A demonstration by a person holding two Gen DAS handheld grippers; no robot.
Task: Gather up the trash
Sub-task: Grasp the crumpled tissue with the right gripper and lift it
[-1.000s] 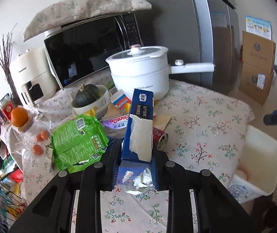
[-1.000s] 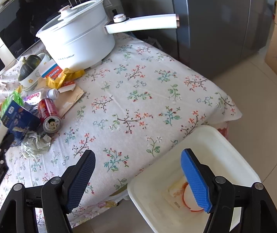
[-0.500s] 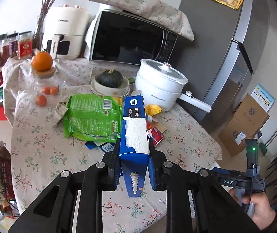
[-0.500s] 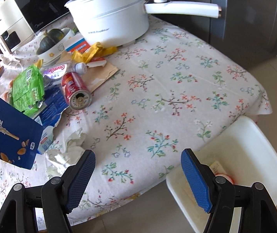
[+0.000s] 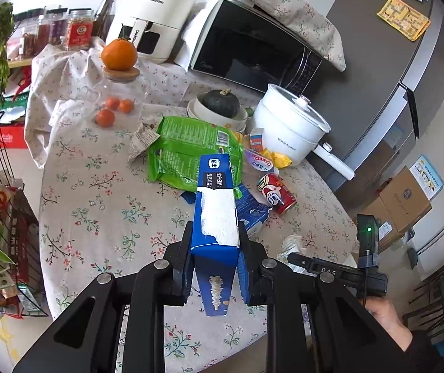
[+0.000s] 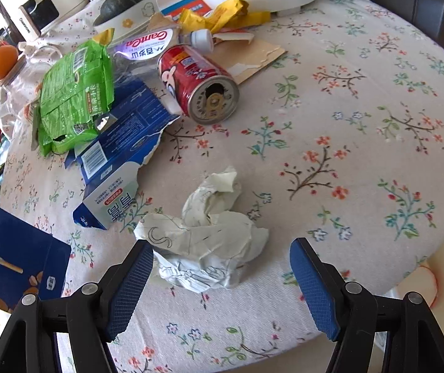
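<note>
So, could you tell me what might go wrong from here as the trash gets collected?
The left gripper pinches the blue box only near one end, so it might swing or slip. The open right gripper straddles the crumpled paper, which lies near the table edge; closing could snag the cloth or nudge the paper off.

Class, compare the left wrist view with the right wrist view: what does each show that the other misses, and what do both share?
Only the left wrist view shows the microwave, the glass jar with small oranges inside, and the left gripper shut on the blue box. Only the right wrist view shows the open right gripper astride the crumpled paper. Both show the red can, green bag and floral tablecloth.
</note>
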